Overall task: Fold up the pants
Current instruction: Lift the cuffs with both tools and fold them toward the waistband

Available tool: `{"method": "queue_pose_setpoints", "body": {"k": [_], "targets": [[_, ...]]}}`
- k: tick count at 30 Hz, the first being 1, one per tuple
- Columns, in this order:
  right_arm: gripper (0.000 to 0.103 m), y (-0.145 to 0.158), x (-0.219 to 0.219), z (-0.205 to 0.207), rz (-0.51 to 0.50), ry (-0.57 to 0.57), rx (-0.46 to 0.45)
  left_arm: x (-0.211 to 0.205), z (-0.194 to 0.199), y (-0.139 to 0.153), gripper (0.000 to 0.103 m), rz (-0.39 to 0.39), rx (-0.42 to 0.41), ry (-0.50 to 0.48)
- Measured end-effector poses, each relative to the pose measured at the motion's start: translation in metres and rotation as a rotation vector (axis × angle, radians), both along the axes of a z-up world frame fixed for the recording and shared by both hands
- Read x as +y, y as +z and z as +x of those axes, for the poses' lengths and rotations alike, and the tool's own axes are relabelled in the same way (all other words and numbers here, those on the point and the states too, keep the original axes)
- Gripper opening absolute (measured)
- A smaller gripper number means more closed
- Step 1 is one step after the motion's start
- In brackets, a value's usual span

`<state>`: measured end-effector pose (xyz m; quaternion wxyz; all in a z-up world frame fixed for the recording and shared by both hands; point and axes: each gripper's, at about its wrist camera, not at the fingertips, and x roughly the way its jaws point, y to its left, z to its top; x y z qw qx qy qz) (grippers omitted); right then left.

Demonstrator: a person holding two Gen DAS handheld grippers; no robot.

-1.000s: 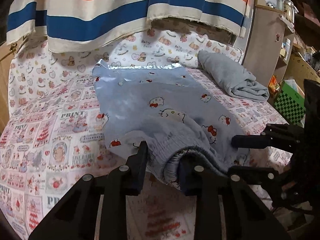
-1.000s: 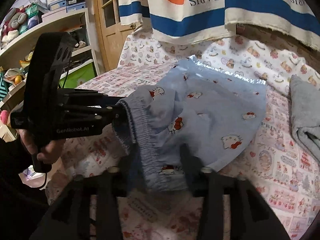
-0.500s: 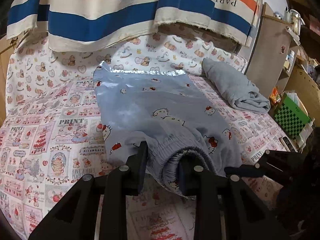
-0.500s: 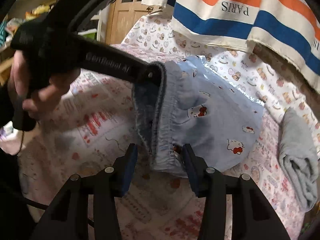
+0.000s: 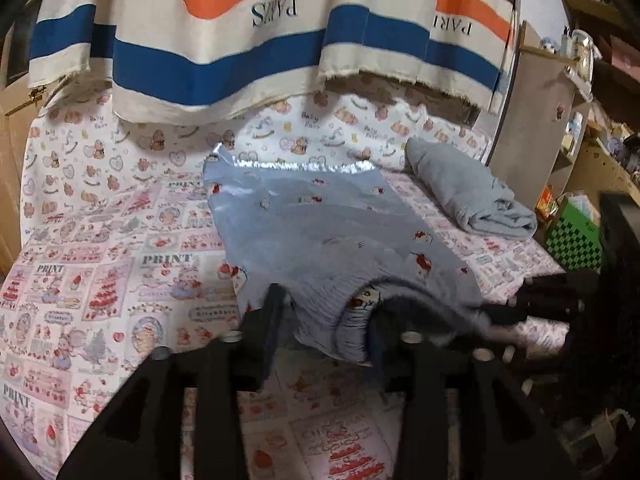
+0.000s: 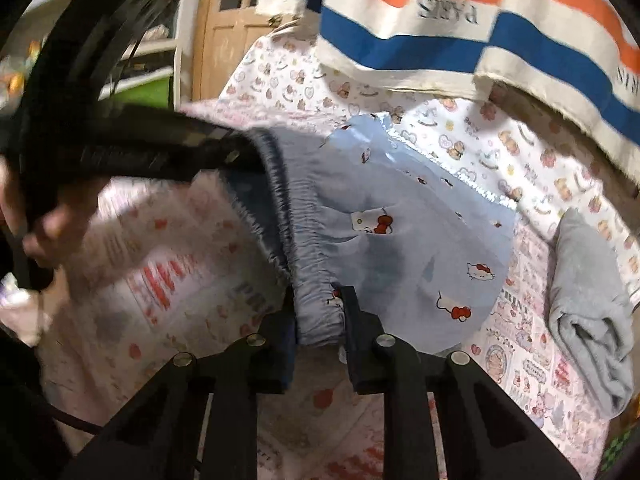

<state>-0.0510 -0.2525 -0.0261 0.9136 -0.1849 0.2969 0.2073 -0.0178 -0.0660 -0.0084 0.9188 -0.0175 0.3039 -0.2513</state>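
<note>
The blue pants (image 5: 320, 224) lie on the printed bed sheet (image 5: 100, 264), just left of a folded grey towel (image 5: 468, 192). The right gripper (image 6: 318, 308) is closing, its fingers pinching the waistband. The left gripper (image 5: 326, 316) is opening, its fingers spread around the waistband.

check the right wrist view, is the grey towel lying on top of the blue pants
No, the grey towel lies rolled on the printed sheet beside the blue pants, with sheet showing between them.
</note>
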Motion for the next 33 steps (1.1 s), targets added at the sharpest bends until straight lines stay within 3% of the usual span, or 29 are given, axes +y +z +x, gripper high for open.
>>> {"method": "queue_pose_setpoints", "body": {"k": [2,7,11,13,14,18,26,31,32,33], "targets": [[0.021,0.017,-0.013,0.009,0.062,-0.012,0.014,0.008,0.004,0.003,0.060,-0.044,0.020,-0.006],[0.021,0.046,-0.037,0.038,0.256,-0.024,0.045,0.017,0.016,0.007,0.060,-0.132,0.052,-0.039],[0.021,0.054,-0.031,0.060,0.192,-0.045,-0.013,0.021,0.020,0.019,0.063,-0.164,0.018,-0.047],[0.020,0.055,-0.034,0.072,0.191,-0.059,-0.003,0.028,0.021,0.026,0.069,-0.170,-0.021,-0.026],[0.021,0.055,-0.037,0.078,0.202,-0.060,0.007,0.030,0.022,0.029,0.074,-0.166,-0.033,-0.013],[0.020,0.058,-0.049,0.102,0.227,-0.090,0.009,0.030,0.038,0.025,0.076,-0.114,-0.018,-0.003],[0.020,0.048,-0.063,0.143,0.315,-0.120,0.098,0.000,0.056,0.006,0.076,-0.048,0.113,-0.167],[0.020,0.043,-0.063,0.148,0.310,-0.151,0.095,-0.025,0.057,-0.006,0.075,0.083,0.118,-0.183],[0.021,0.042,-0.064,0.149,0.317,-0.155,0.096,-0.030,0.060,-0.010,0.070,0.107,0.129,-0.176],[0.021,0.042,-0.064,0.151,0.316,-0.159,0.098,-0.034,0.063,-0.012,0.055,0.112,0.130,-0.165]]}}
